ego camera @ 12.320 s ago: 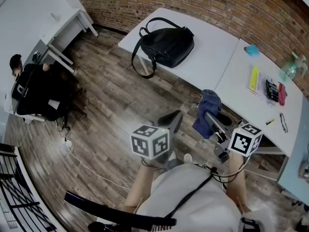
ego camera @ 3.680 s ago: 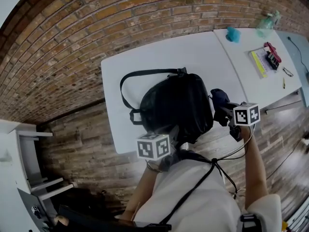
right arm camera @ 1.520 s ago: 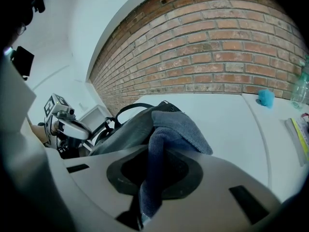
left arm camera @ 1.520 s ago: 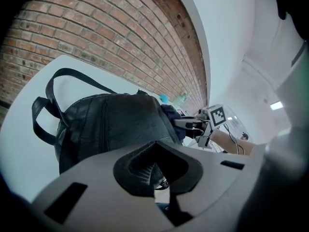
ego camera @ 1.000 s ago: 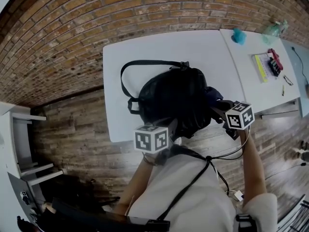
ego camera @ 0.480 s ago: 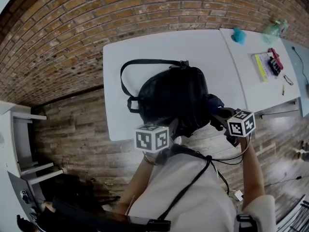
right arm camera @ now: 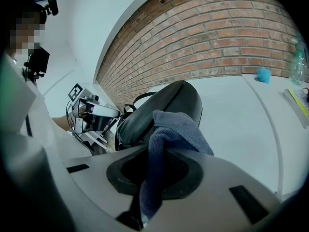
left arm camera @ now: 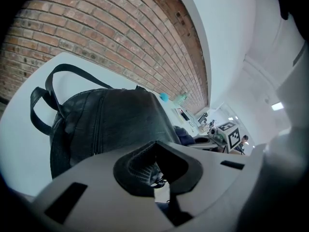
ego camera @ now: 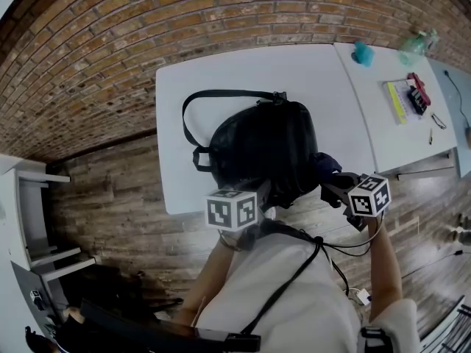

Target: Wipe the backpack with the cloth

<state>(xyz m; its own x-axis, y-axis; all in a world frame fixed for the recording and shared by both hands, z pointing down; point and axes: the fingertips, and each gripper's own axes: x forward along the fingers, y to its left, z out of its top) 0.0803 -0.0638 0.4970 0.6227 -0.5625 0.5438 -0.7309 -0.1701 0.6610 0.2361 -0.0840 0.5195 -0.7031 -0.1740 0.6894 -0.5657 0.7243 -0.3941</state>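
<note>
A black backpack [ego camera: 261, 145] is being steadied on a white table [ego camera: 221, 72], lying flat with its strap [ego camera: 193, 112] looped out on the side away from the cloth. The left gripper [ego camera: 263, 192] is being held at the backpack's near edge, the edge toward the person. Its jaws are being squeezed together on a bit of the bag's dark material, and a small metal ring is showing at the pinch in the left gripper view.

The right gripper [ego camera: 335, 184] is being held just beside the backpack's other near corner, over the table's edge. A blue-grey cloth [ego camera: 326, 164] is being clamped between its jaws. The cloth's bunched end is being pushed up out of the jaws toward the backpack's side. Whether cloth and bag are touching cannot be told from any view.

Both marker cubes are being carried on the person's side of the backpack, well apart from each other, with the bag's near edge between them.

Beyond the backpack, a brick wall [ego camera: 147, 20] is being shown running along the table's far edge. On the cloth side of the backpack, a second white table [ego camera: 390, 134] is being seen butted against the first. A small teal object [ego camera: 360, 53] and a clear bottle [ego camera: 414, 44] are standing on it, well apart from the backpack.
</note>
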